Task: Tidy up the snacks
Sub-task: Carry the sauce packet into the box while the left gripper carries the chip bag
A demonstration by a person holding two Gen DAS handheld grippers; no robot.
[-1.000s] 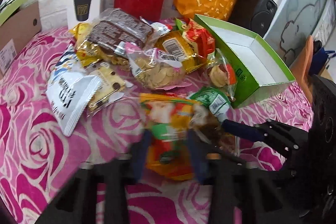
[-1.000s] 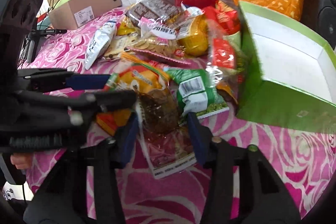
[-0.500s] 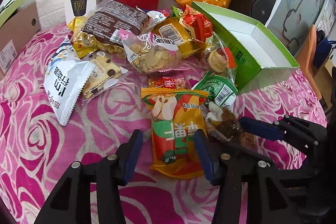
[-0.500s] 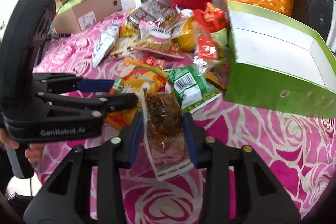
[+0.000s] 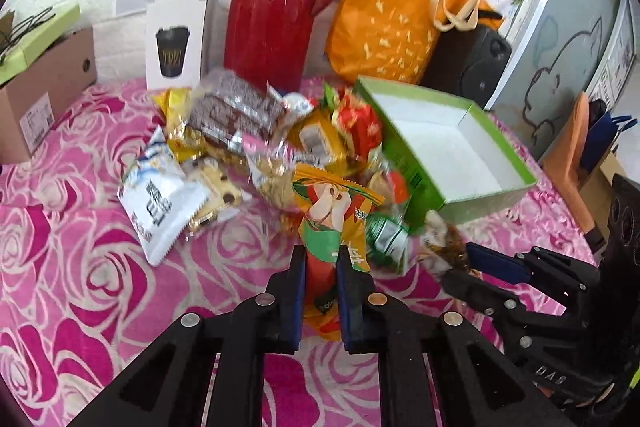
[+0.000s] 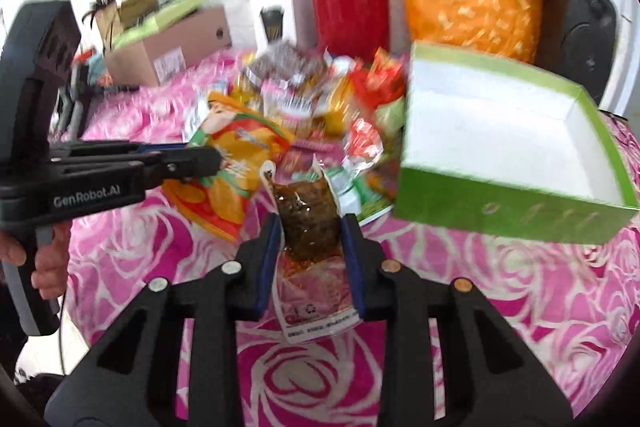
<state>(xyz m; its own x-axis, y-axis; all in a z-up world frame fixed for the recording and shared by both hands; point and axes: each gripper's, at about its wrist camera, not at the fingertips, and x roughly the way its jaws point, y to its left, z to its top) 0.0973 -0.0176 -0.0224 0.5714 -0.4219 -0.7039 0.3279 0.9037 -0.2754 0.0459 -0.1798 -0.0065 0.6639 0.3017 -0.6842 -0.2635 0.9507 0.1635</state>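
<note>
The table (image 5: 72, 267) has a pink rose cloth, and at the back stand a big orange bag (image 5: 396, 7) and a red jug (image 5: 276, 7). The green box (image 5: 416, 179) sits on the right side of the table, white inside, with nothing in it yet. Beside it lies the heap of snacks (image 5: 256, 131).

A moment ago both packets lay flat on the cloth. Now both are up off it. The left claw (image 5: 322, 263) opened wide, then snapped tight, and now it pinches the orange packet (image 5: 332, 211) by its lower end. The right claw (image 6: 310, 227) pinches the brown packet (image 6: 306, 219) between its blue pads, and its jaws are closing a bit more on it. I think the picking up is done and the next job is to carry both packets over to the green box and let go inside.

The right view shows a hand (image 6: 44, 259) gripping the left tool's handle, and the left view does not. The left view shows a white packet (image 5: 160, 203) lying apart from the heap; the right view hides it. The right view is blurry over the heap
</note>
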